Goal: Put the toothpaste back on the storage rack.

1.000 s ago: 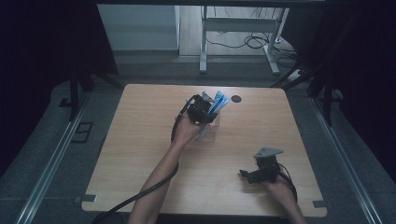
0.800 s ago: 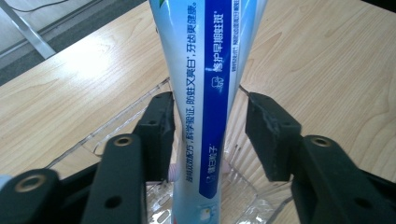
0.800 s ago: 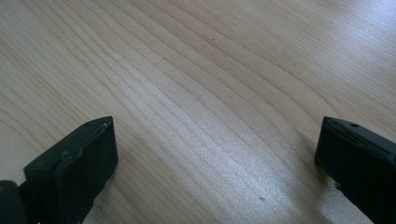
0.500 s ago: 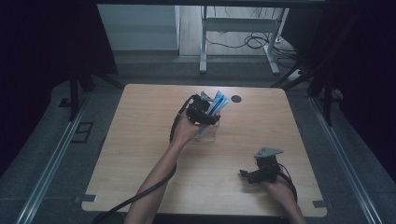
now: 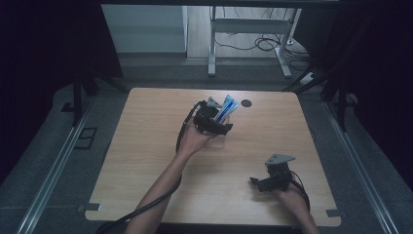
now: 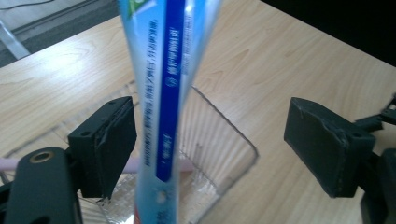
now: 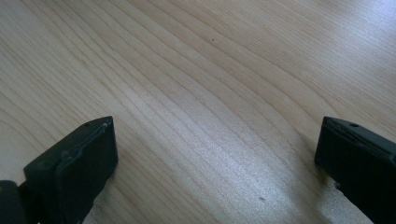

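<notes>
With the left gripper (image 6: 210, 149) having just spread its jaws wide around the blue tube (image 6: 170, 93) standing in the clear container (image 6: 229, 154) at frame centre, a careless withdrawal could tip it out, while the right gripper (image 7: 215, 163) gapes empty.

Wooden table (image 5: 146, 161), grey floor (image 5: 48, 161), metal desk legs (image 5: 212, 53)
</notes>
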Demonstrator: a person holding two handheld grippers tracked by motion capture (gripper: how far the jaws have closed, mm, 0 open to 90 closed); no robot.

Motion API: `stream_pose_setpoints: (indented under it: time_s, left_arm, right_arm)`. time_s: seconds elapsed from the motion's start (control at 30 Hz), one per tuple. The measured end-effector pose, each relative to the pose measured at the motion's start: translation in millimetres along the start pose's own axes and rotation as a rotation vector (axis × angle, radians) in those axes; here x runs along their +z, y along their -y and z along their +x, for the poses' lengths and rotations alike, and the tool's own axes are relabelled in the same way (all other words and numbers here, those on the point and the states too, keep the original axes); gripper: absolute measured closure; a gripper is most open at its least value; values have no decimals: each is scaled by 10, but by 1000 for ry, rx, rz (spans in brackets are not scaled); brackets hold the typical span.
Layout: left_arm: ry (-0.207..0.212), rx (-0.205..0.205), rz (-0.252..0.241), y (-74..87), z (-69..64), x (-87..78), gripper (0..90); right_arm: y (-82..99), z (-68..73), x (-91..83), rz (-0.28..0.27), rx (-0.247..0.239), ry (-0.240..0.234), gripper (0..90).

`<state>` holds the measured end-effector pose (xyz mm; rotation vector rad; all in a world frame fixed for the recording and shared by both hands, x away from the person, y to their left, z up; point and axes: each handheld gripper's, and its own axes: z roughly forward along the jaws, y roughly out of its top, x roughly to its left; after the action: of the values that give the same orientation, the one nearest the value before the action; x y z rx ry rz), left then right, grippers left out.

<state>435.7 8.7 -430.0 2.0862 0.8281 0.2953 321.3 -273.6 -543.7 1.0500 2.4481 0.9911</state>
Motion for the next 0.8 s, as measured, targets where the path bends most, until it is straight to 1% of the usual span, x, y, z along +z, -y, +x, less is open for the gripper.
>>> stream_pose_setpoints:
  time_s: [0.23, 0.37, 0.7, 0.8]
  left_arm:
    - [18, -3, -17, 93, -58, -79, 153]
    - [21, -2, -25, 139, -55, -125, 154]
    - [32, -24, -34, 284, -34, -269, 156]
    - [28, -19, -38, 323, -40, -321, 155]
  right_arm:
    - [0, 1, 0, 1, 1, 0, 0]
    - [0, 0, 0, 0, 0, 0, 0]
    - [-1, 0, 0, 0, 1, 1, 0]
    - [0, 2, 1, -1, 2, 1, 0]
